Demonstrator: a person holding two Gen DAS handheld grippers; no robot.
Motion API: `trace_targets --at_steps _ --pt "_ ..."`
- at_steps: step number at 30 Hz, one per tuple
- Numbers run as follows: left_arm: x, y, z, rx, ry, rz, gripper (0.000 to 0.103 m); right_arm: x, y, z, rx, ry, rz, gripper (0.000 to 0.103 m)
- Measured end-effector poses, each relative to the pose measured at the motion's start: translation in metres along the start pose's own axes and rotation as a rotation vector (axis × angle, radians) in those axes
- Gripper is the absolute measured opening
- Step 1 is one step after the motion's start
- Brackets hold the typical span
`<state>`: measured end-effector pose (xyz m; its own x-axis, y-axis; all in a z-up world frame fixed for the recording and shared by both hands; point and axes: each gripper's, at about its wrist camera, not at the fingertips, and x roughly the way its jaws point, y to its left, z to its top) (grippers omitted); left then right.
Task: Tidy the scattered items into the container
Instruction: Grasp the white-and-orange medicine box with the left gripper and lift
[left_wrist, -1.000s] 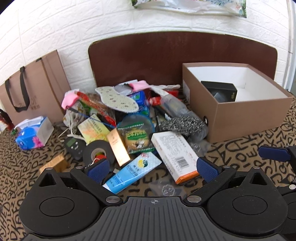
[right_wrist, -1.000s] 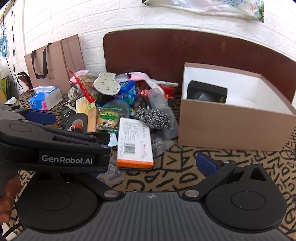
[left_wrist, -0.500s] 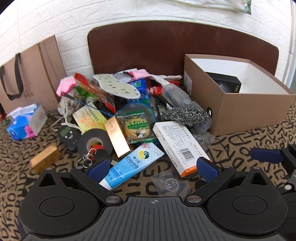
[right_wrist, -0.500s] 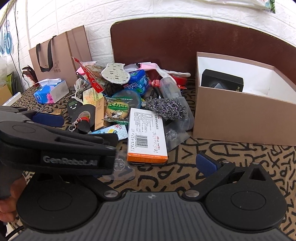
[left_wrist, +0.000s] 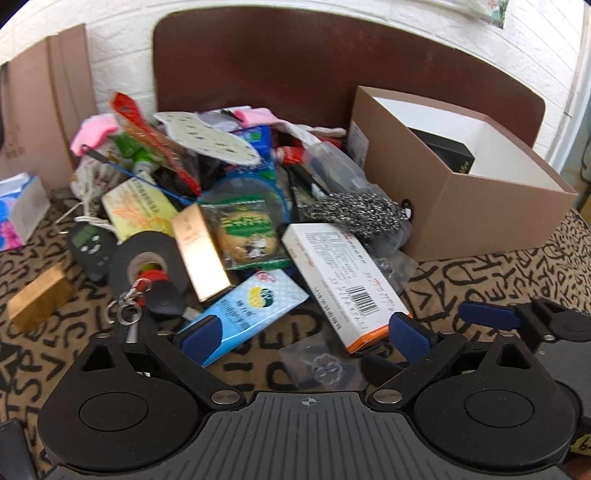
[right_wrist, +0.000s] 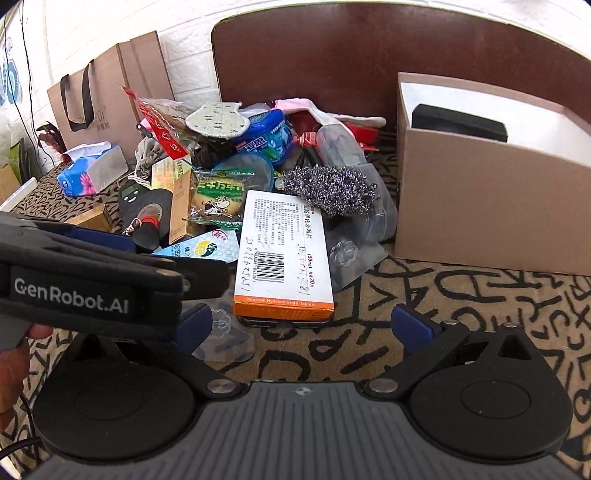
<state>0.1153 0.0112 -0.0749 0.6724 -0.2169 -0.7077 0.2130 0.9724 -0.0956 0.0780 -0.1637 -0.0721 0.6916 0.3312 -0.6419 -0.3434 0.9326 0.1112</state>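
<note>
The right hand-held gripper (right_wrist: 303, 326), jaws wide and empty, faces the white orange-ended cardboard medicine box (right_wrist: 282, 254) just ahead, long axis pointing away; the left hand-held gripper (left_wrist: 306, 334), equally wide, sits slightly left of it.

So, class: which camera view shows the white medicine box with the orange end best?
The right wrist view: the medicine box lies centred, sharp, its barcode and orange end readable. The left wrist view shows the same box blurred, its orange corner behind a claw finger.

Both grippers closer to the white medicine box (right_wrist: 282, 254) (pile larger in view), fingers apart.
</note>
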Motion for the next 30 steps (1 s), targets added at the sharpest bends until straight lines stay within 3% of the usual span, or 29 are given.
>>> trace_targets --at_steps 7,17,21,23,24,30 --pt "0.028 0.001 0.009 -0.009 0.064 -0.027 0.086 0.017 -0.005 0.001 -0.008 -0.006 0.018 0.095" --pt "0.049 -0.001 0.019 -0.028 0.098 -0.079 0.083 0.033 -0.004 0.005 -0.014 0.013 0.094 0.075" --pt "0.057 -0.002 0.021 -0.03 0.116 -0.109 0.075 0.034 -0.002 0.003 -0.02 0.007 0.088 0.075" --pt "0.059 -0.003 0.021 -0.032 0.124 -0.124 0.06 0.033 -0.002 0.003 -0.022 0.009 0.086 0.075" --pt "0.058 -0.003 0.021 -0.034 0.127 -0.136 0.058 0.033 -0.001 0.002 -0.024 0.011 0.084 0.075" --pt "0.044 -0.005 0.014 -0.023 0.144 -0.155 0.052 0.02 0.003 -0.003 -0.049 0.032 0.071 0.074"
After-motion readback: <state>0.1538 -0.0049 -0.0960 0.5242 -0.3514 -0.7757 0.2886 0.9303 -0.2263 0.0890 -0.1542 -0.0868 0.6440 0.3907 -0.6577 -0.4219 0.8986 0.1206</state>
